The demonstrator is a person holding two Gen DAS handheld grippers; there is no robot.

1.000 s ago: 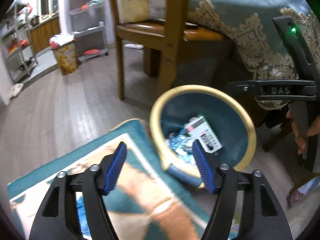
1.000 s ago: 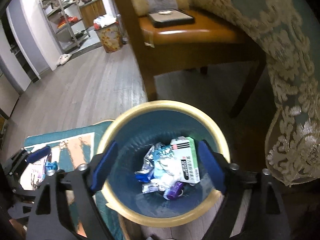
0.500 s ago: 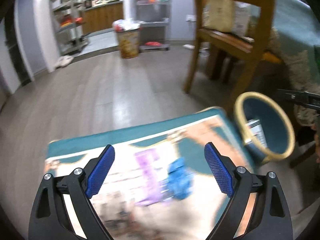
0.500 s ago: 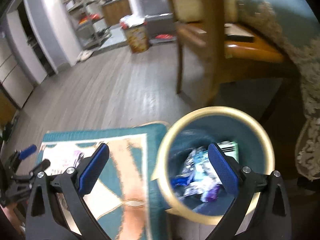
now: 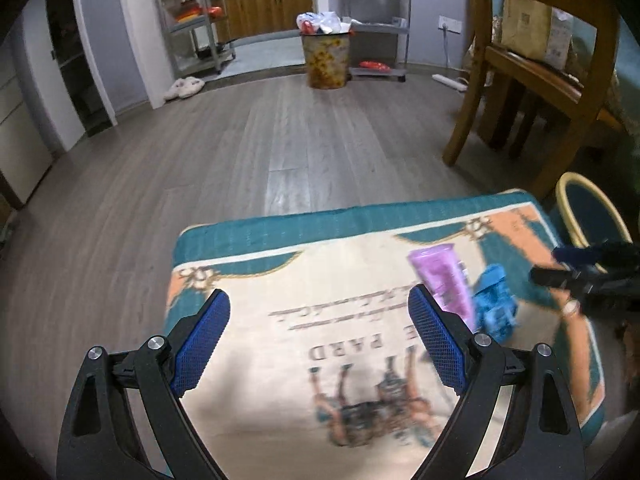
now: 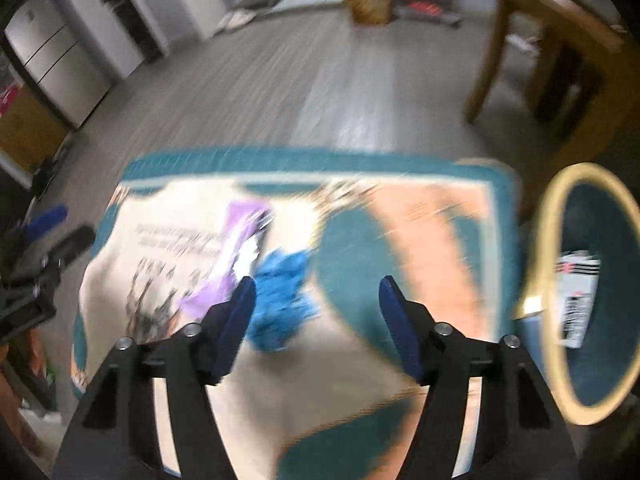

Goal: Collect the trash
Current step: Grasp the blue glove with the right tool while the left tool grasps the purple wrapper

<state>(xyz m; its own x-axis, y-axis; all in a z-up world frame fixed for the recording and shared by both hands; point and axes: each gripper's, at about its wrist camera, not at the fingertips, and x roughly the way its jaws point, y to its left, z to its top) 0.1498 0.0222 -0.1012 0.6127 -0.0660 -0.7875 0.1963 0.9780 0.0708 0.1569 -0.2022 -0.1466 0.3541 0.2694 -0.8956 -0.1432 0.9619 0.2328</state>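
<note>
right now both sets of jaws stand wide apart with nothing between them. our left gripper point(image 5: 318, 336) hangs over the pale printed middle of the rug point(image 5: 256, 236), and just off its right pad lies the purple tube point(image 5: 442, 278), with the crumpled blue wrapper point(image 5: 494, 306) beside it further right. our right gripper point(image 6: 314, 316) has that same blue wrapper point(image 6: 282, 296) just ahead of its left pad, partly tucked behind it, the purple tube point(image 6: 236, 256) a touch further left. out past the right pad, off the rug's edge, sits the yellow-rimmed bin point(image 6: 550, 240) with a printed white box point(image 6: 578, 300) already inside.

so we judge the step to be picking the next scrap off the rug. to do it well, we'd centre the right jaws over the blue wrapper, come down until the pads straddle it, and close gently on the bulk, not a loose flap. the tube is flat and slick-looking, so taking it across its width seems safest.

the left view is the sharper one: rug lettering, tube outline, and our right gripper point(image 5: 576, 268) coming in from the side. the right view is smeared, yet only it shows the bin's contents; from the left we get just the rim.
</note>
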